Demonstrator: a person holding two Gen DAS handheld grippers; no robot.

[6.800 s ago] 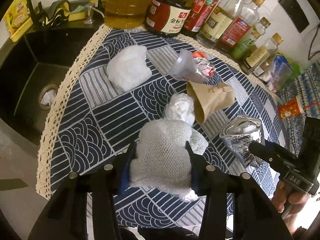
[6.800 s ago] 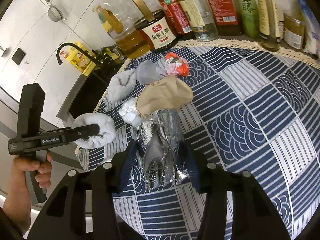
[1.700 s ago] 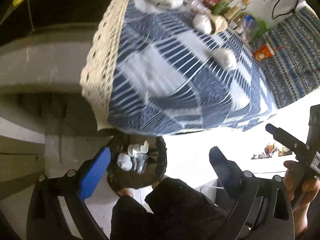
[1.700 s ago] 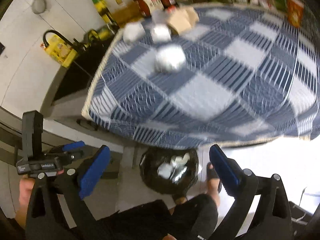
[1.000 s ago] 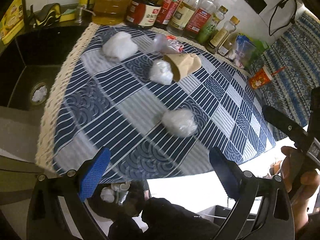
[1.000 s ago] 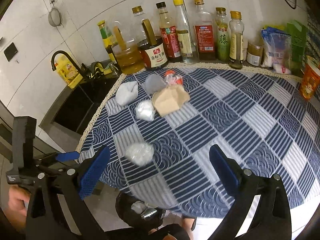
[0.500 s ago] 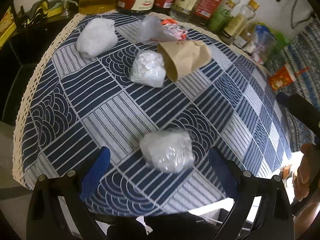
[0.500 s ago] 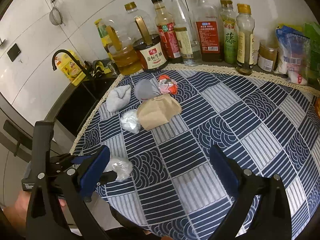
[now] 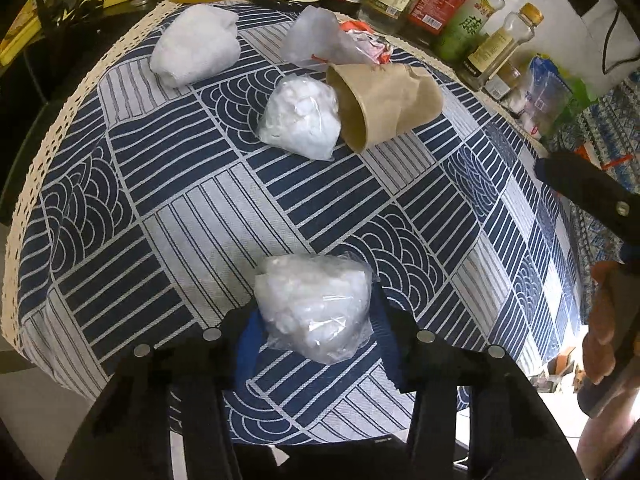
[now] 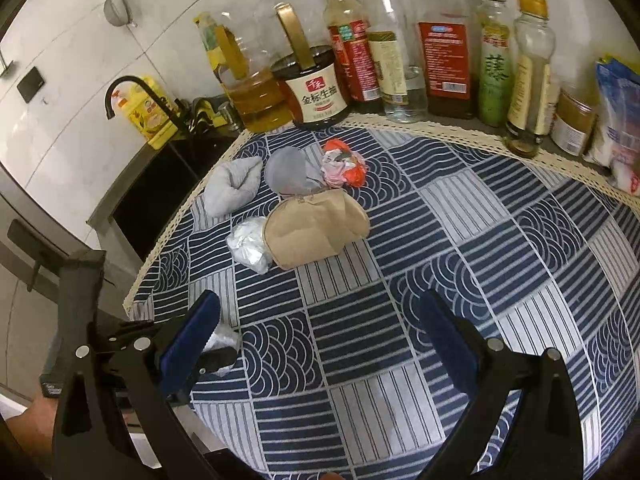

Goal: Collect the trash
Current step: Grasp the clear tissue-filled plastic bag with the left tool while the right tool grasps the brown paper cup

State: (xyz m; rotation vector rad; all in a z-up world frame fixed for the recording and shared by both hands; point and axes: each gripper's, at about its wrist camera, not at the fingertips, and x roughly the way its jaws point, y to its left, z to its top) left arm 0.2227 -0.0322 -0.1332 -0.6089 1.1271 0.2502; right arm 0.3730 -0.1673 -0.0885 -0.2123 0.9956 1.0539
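Between the blue pads of the left tool [image 9: 314, 330], near the front edge of the counter [image 9: 192, 216], lies a wad [image 9: 314, 306] of crumpled white stuff wrapped in clear film. The jaws stand close on either side of it, narrowed to about its width; whether the pads already press it I cannot tell. The right tool [image 10: 320, 344] hangs over bare cloth with its jaws wide apart and nothing in them.

By the look of it the wad is very light and soft. It should give under the pads rather than resist, and the film is probably slick, so a grip on the loose wrinkled skirt could slide off. The surer hold is across the thick middle, low down, with the jaws closed well in until the filling packs firm. Nothing about it seems breakable.

It is a lumpy, roundish bundle, white inside, glossy and creased outside, with film flaring at its edges. Farther back sit a second wad [image 9: 300, 118] touching a crushed paper cup [image 9: 386, 106] that lies on its side, a white rag [image 9: 196, 50], a grey bag [image 9: 316, 42] and a red wrapper [image 10: 344, 162], all short of the bottles [image 10: 396, 40].
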